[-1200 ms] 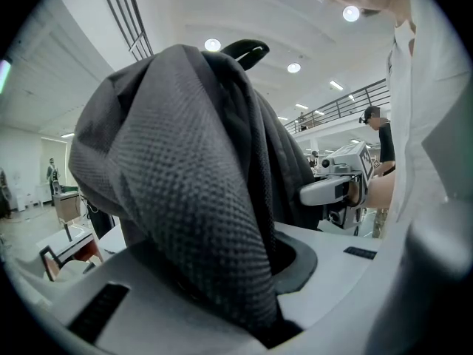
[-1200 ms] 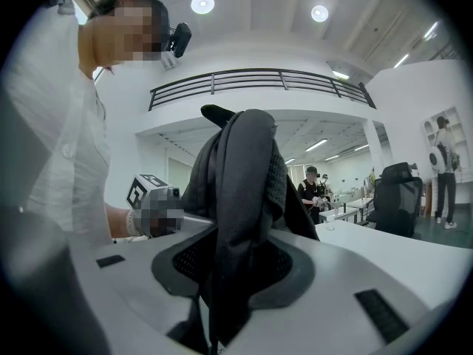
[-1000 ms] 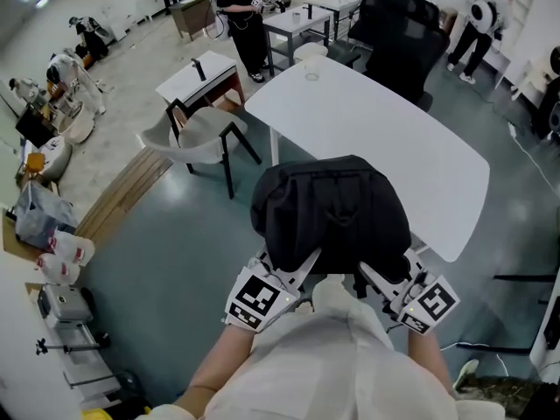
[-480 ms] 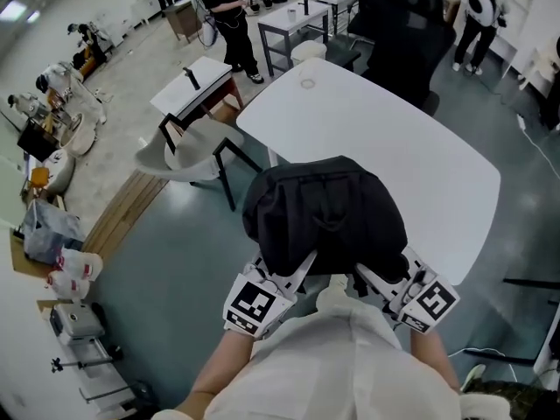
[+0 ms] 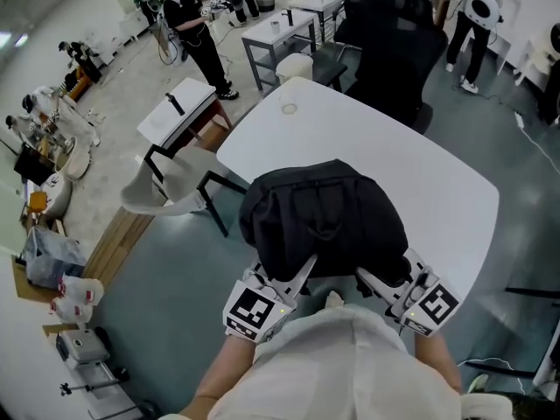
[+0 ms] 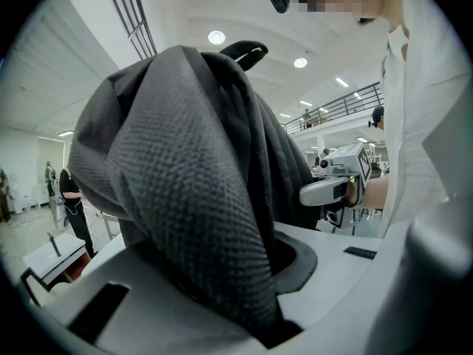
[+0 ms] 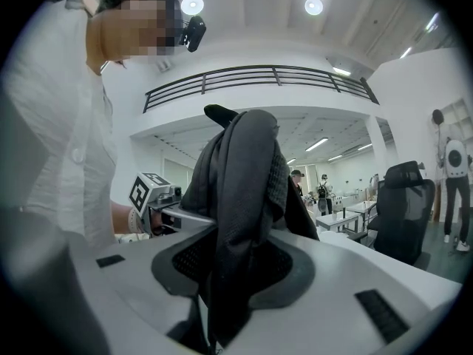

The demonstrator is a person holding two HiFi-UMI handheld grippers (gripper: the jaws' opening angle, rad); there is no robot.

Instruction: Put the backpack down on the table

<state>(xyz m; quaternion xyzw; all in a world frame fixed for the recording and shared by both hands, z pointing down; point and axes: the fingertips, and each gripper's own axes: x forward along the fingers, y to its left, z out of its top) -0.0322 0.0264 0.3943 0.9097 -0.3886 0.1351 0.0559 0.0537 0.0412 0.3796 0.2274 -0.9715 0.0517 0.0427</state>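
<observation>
Both tools are clamped on the backpack (image 5: 324, 221) rn. The left gripper (image 5: 297, 274) has a thick fold of the dark grey mesh fabric pinched between its jaws, and its own view is pretty much filled w/ that cloth. The right gripper (image 5: 378, 280) is doing the same on a narrower bunch of the fabric, jaws a bit wider apart but def pressing on it. So neither one is let go.

The bag is held up in front of the person's chest, between the two grippers. From the head view it covers the near edge of the white table (image 5: 420, 173). Can't tell from any view if the bottom is touching the tabletop or hanging just above it, tbh.

Other stuff around:
- There's a small round ring-looking thing (image 5: 289, 108) at the far end of the table, well apart from the bag.
- A grey chair (image 5: 166, 191) sits to the left of the table, w/ a smaller white desk (image 5: 179, 112) behind it.
- A black office chair (image 5: 385, 51) is at the far side.
- A person in dark clothes (image 5: 197, 33) stands further back on the left, and another person (image 5: 477, 16) is at the top right.
</observation>
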